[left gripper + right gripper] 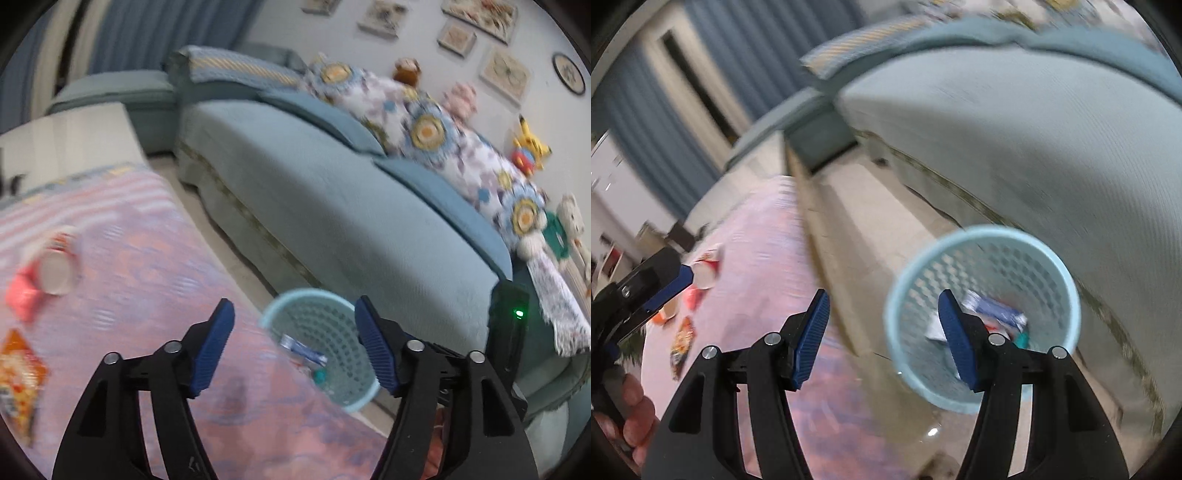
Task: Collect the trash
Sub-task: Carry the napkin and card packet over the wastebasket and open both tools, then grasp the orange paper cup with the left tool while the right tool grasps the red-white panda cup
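Note:
A light blue mesh trash basket [332, 317] stands on the floor between the table and the sofa, with blue-white wrappers [303, 350] inside; it also shows in the right wrist view [1049, 258]. My left gripper [294, 314] is open and empty above the table edge near the basket. My right gripper [882, 306] is open and empty, beside the basket rim. On the pink tablecloth [129, 258] lie a red-white paper cup [55, 269] on its side, a red wrapper [20, 295] and an orange snack packet [18, 373]. The left gripper [661, 284] shows at the right wrist view's left edge.
A teal sofa [351, 192] with patterned cushions and plush toys runs along the wall behind the basket. A strip of pale floor [857, 221] separates table and sofa. A black device [511, 325] with a green light sits by the sofa's end.

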{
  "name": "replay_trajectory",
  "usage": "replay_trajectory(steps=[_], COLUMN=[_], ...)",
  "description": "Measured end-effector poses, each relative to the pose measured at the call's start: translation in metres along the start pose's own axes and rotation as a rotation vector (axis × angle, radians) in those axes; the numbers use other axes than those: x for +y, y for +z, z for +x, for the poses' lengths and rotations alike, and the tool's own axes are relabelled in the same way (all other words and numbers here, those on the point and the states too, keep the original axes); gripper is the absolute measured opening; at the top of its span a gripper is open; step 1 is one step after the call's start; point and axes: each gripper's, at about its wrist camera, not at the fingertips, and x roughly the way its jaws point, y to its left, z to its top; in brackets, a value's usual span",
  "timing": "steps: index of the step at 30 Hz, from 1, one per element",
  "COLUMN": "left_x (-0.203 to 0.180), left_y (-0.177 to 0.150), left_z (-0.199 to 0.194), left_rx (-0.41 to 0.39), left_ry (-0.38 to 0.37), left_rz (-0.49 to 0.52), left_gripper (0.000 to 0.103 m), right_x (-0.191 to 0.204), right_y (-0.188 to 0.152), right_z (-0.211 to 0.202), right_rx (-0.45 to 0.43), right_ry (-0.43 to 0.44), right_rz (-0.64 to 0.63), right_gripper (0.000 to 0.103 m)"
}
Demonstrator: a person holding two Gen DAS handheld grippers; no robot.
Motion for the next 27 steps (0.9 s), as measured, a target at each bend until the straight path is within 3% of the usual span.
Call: replay_trajectory(steps=[2, 5, 11, 16, 17, 18, 20, 23, 27], left_x=[0.022, 0.067, 0.178, 0.264, 0.278, 0.293, 0.321, 0.353, 0.380], left_y=[0.004, 0.008, 0.010, 0.013, 0.013, 0.012, 0.011, 0.009, 0.002], left_z=[-0.023, -0.058, -0.126, -0.166, -0.170, -0.174, -0.174, -0.169, -0.155], left_rx=[-0.041, -0.093, -0.157, -0.168, -0.168, -0.167, -0.151, -0.124, -0.092], left_ry=[0.048, 0.146, 0.375, 0.523, 0.542, 0.556, 0.579, 0.609, 0.529], left_rz=[-0.024, -0.078, -0.216, -0.298, -0.308, -0.323, -0.356, -0.404, -0.444], left_gripper=[0.070, 0.073, 0.074, 0.079, 0.079, 0.079, 0.079, 0.079, 0.078], right_x=[0.033, 0.078, 0.167, 0.218, 0.225, 0.232, 0.244, 0.255, 0.259], right_y=[0.005, 0.010, 0.006, -0.009, -0.011, -0.013, -0.017, -0.023, -0.036], right_z=[-0.001, 0.005, 0.036, 0.074, 0.080, 0.087, 0.101, 0.119, 0.129], right_rx=[-0.015, -0.025, 0.002, 0.004, 0.005, 0.011, 0.031, 0.049, 0.071], right_ry=[0.039, 0.092, 0.157, 0.175, 0.174, 0.178, 0.196, 0.192, 0.179], right_rz=[-0.062, -0.139, -0.299, -0.398, -0.409, -0.424, -0.439, -0.449, -0.488], right_gripper=[0.058, 0.068, 0.074, 0.072, 0.064, 0.053, 0.043, 0.043, 0.043])
